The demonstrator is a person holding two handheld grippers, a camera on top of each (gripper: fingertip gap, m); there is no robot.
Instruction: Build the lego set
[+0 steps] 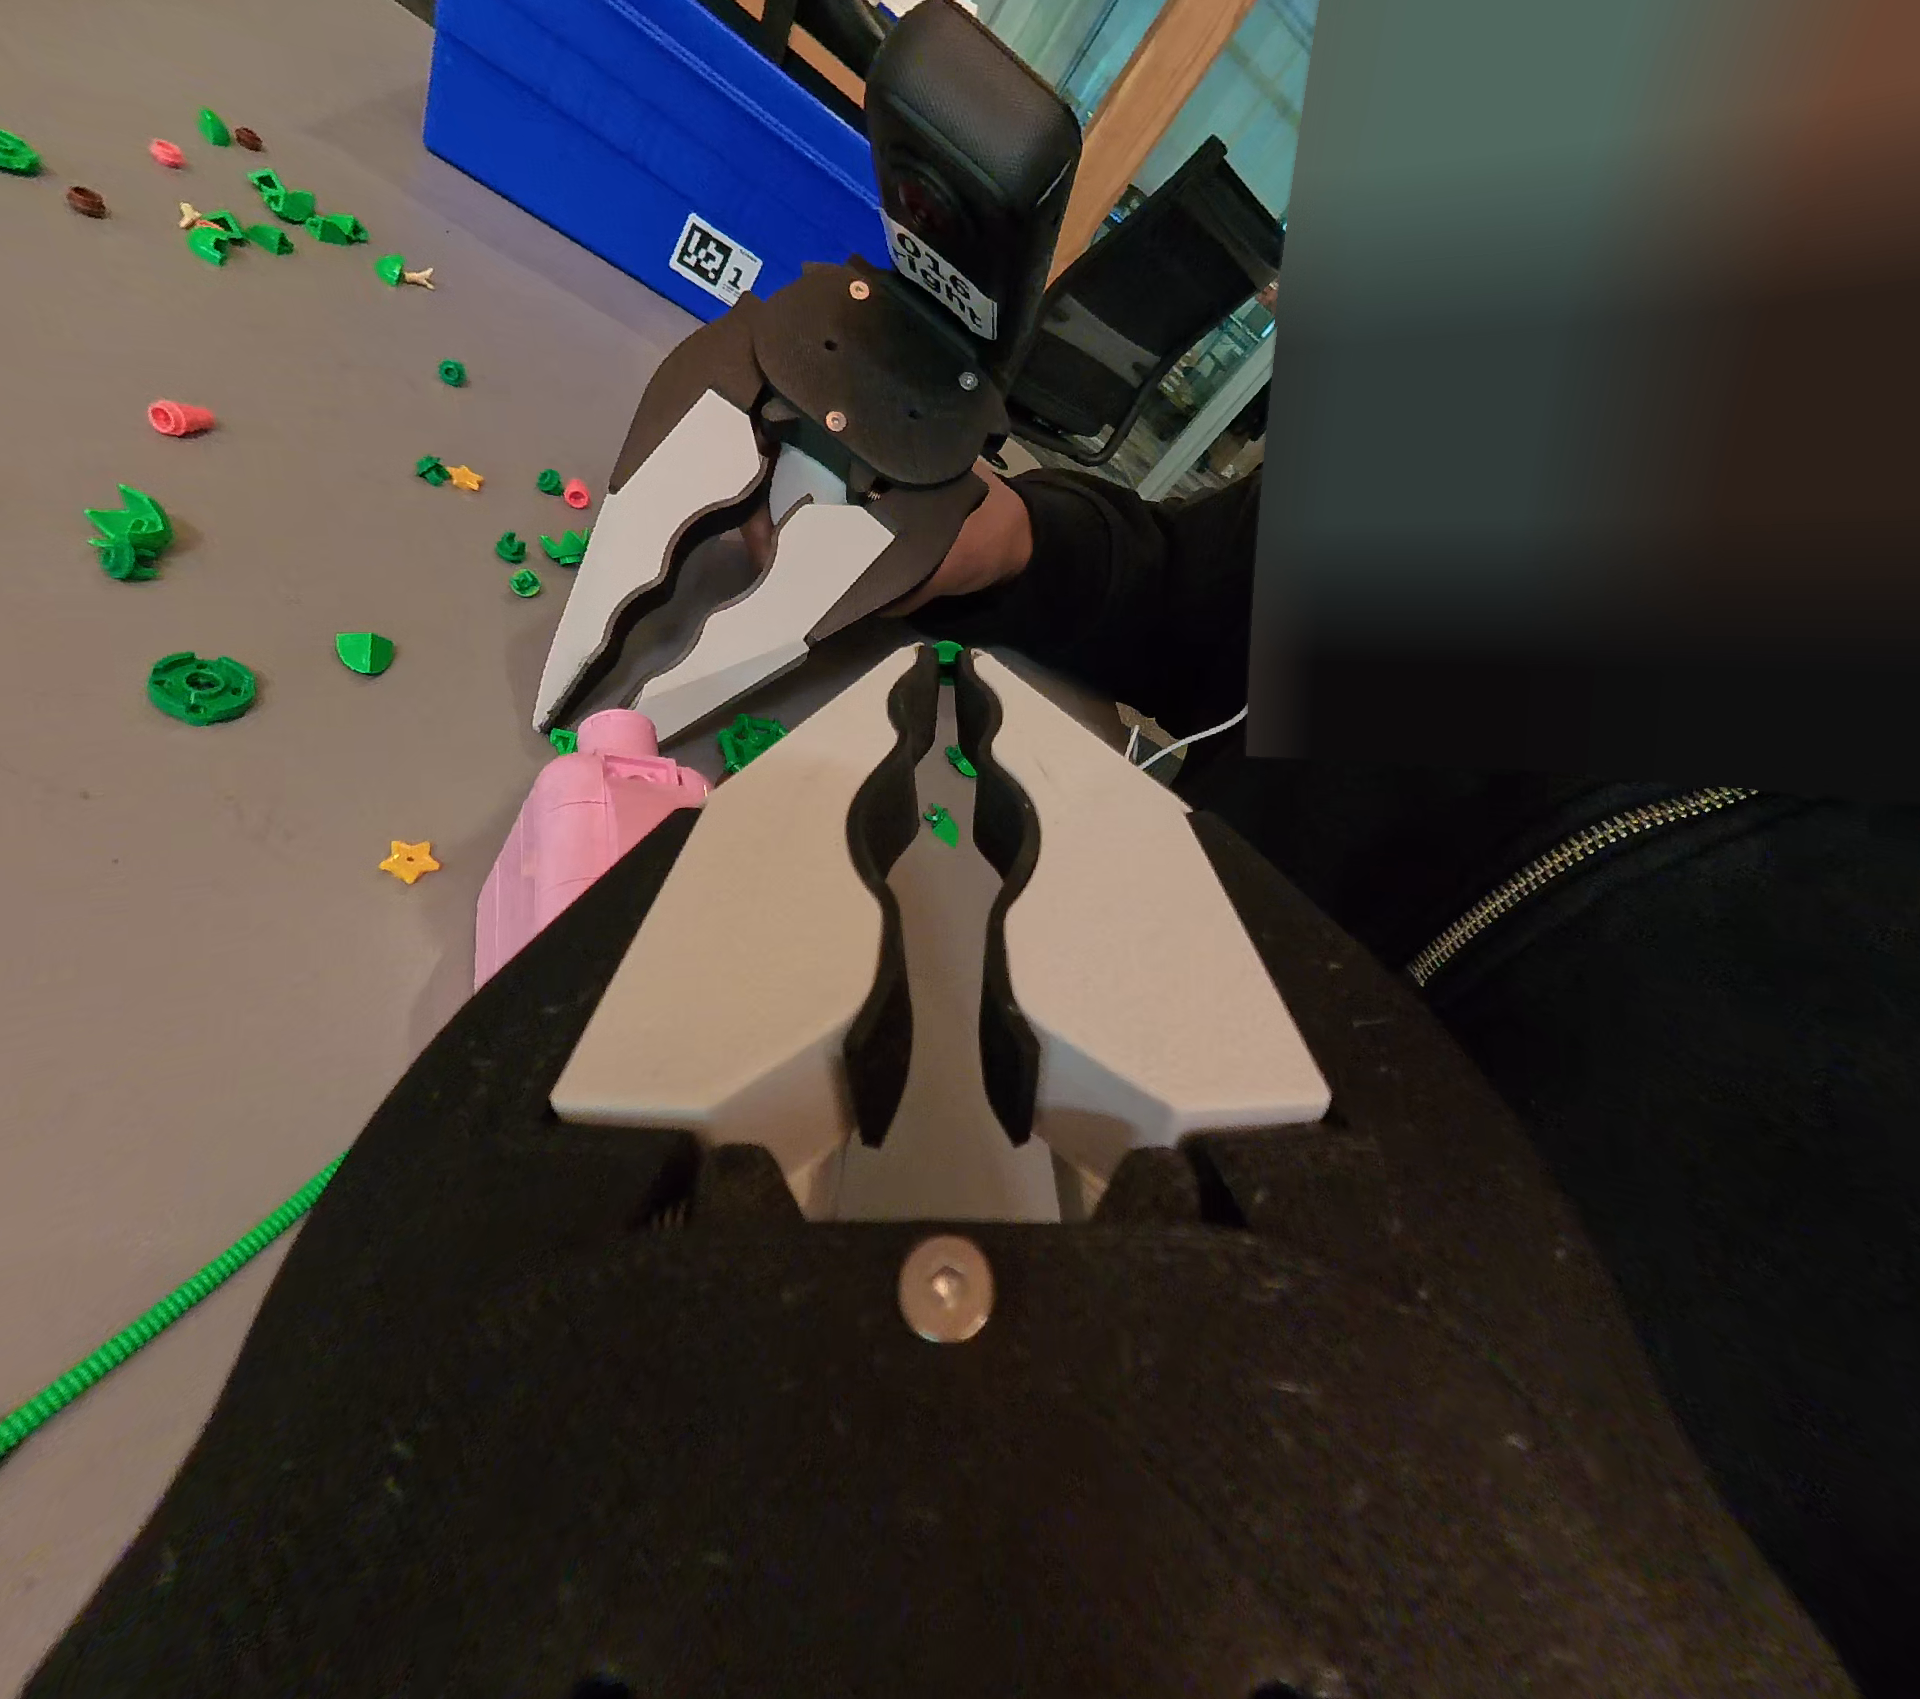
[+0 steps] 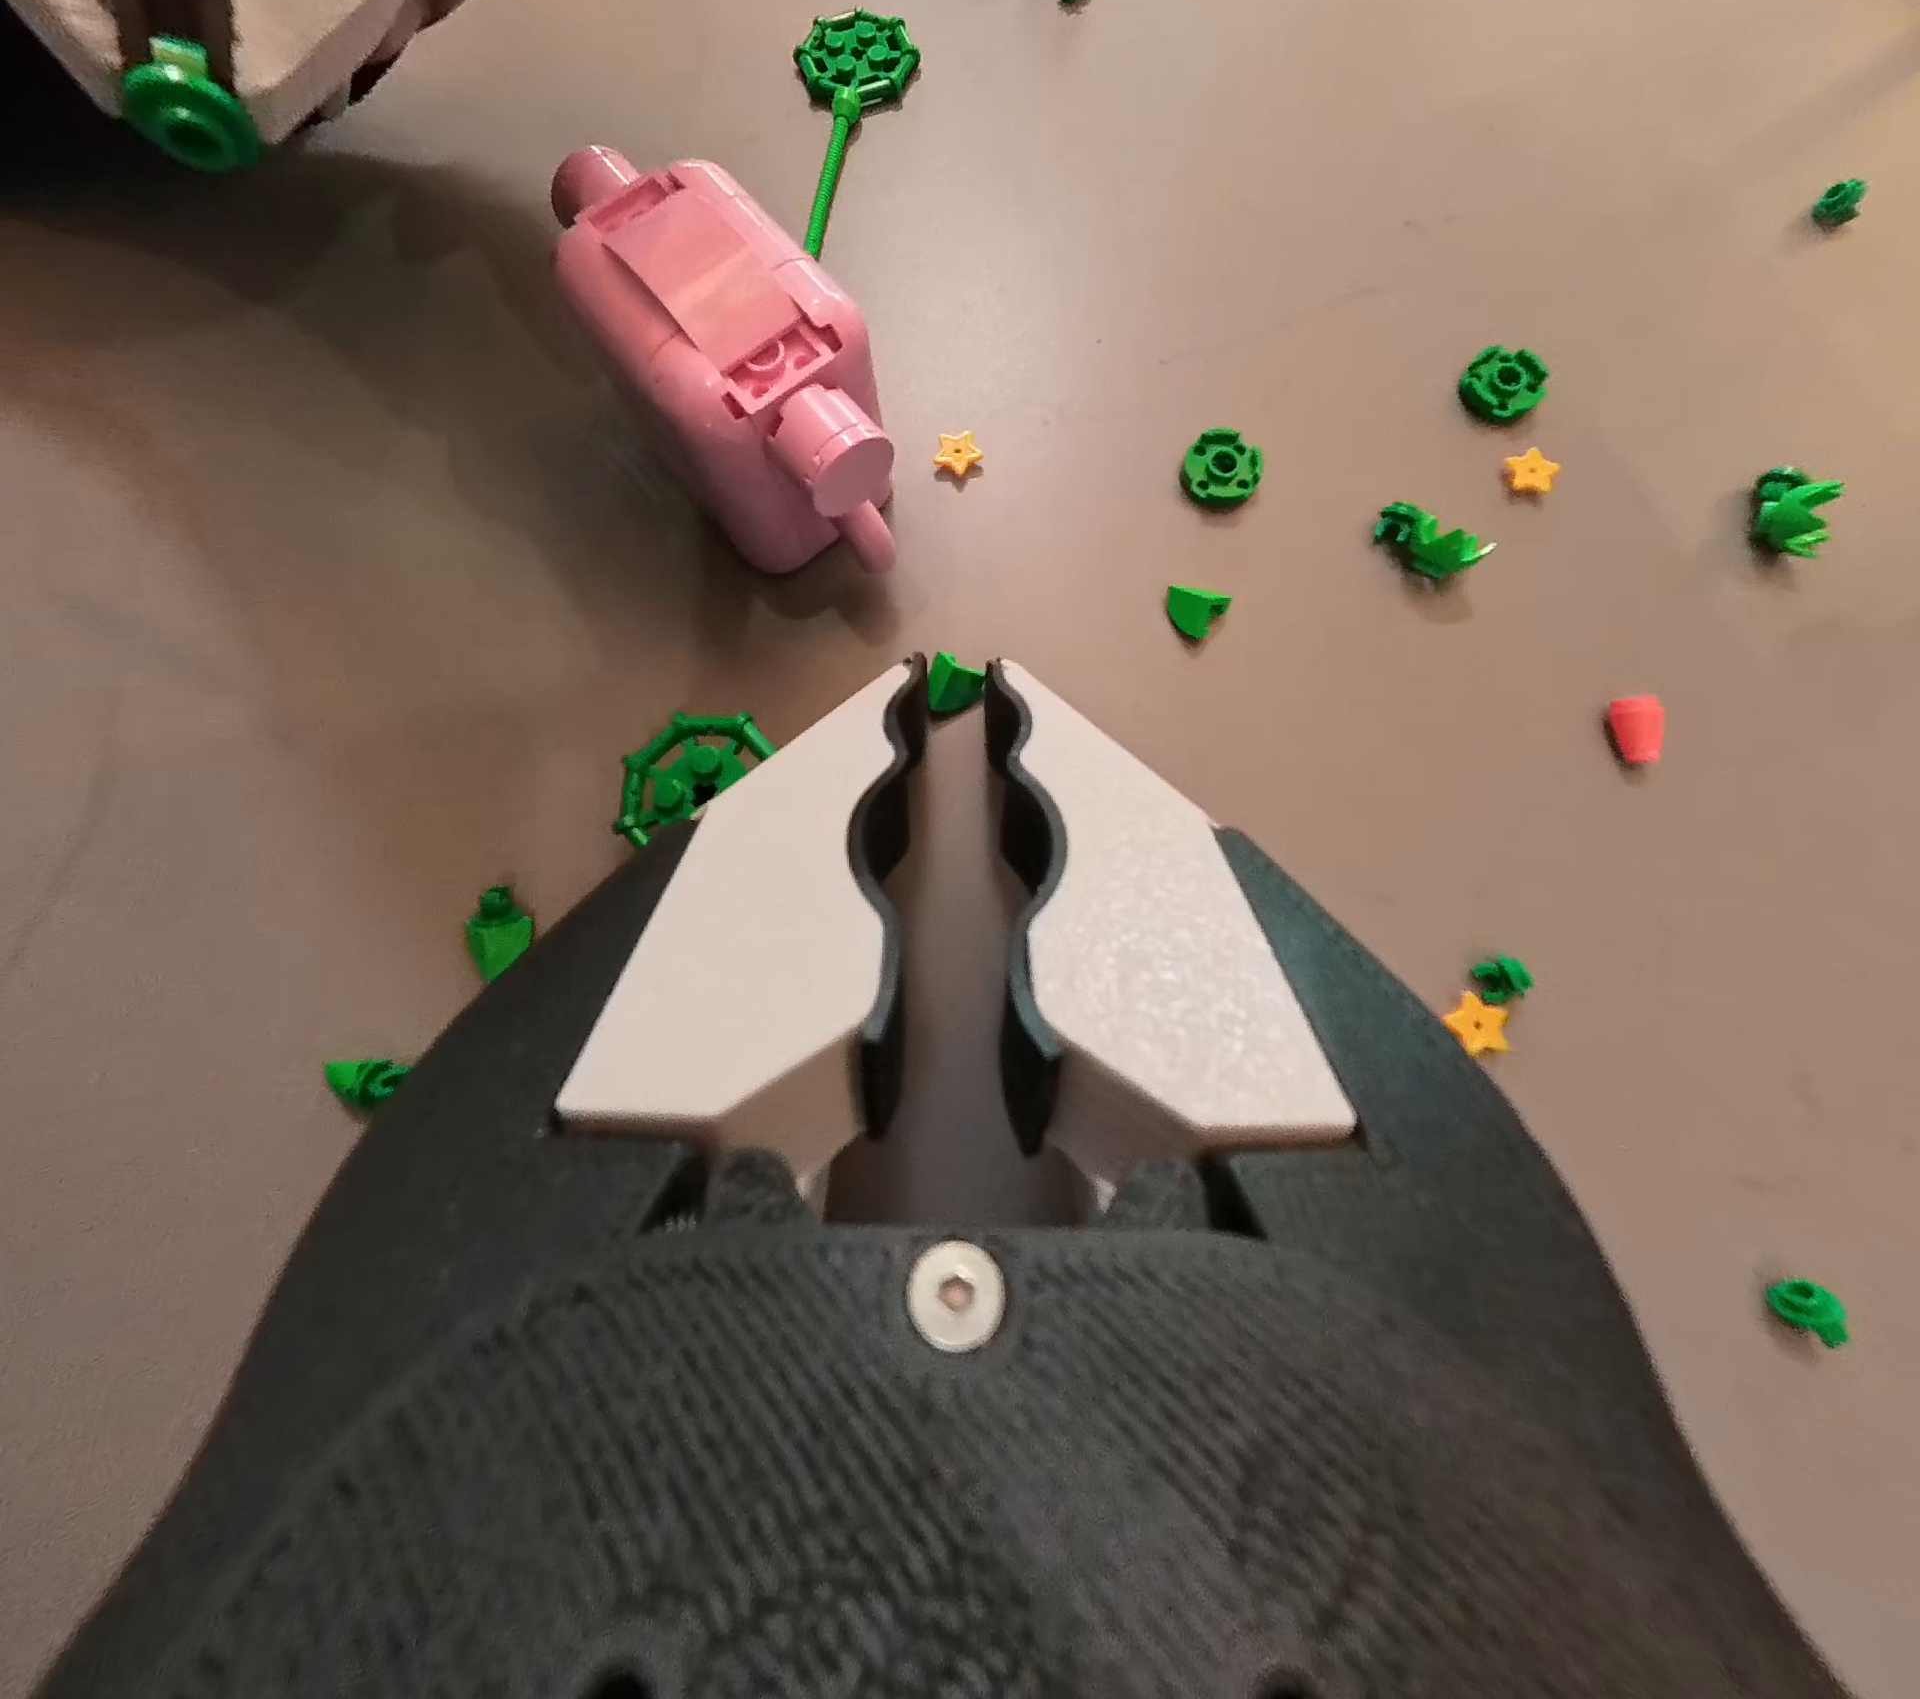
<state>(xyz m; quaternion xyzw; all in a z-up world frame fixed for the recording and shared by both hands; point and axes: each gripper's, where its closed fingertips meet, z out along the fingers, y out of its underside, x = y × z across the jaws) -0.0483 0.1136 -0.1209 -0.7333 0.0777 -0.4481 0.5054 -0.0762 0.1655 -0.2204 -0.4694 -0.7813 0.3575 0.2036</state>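
Observation:
My left gripper (image 1: 943, 662) is shut on a small green round piece (image 1: 943, 652), held above the table. In the right wrist view it shows at the top left (image 2: 182, 75) with the round piece (image 2: 189, 120) at its tips. My right gripper (image 2: 952, 675) is shut on a small green leaf piece (image 2: 954, 681), low over the table just in front of the pink build (image 2: 717, 361). In the left wrist view the right gripper (image 1: 597, 709) points down beside the pink build (image 1: 582, 828). A green web plate on a ribbed stalk (image 2: 854, 54) lies beyond the build.
Loose green, yellow star and red pieces are scattered over the grey table (image 2: 1247, 195), such as a round plate (image 2: 1222, 469) and a red cone (image 2: 1634, 727). A second web plate (image 2: 686, 774) lies left of my right fingers. A blue bin (image 1: 623, 91) stands at the back. A person's dark jacket (image 1: 1558, 974) is at the right. My hands' fingertips stand some 11 cm from each other. Measured from the fingertips, the round plate (image 2: 1222, 469) is 6 cm or so from the right gripper and 15 cm from the left. It turns up in the left wrist view (image 1: 204, 693) as well.

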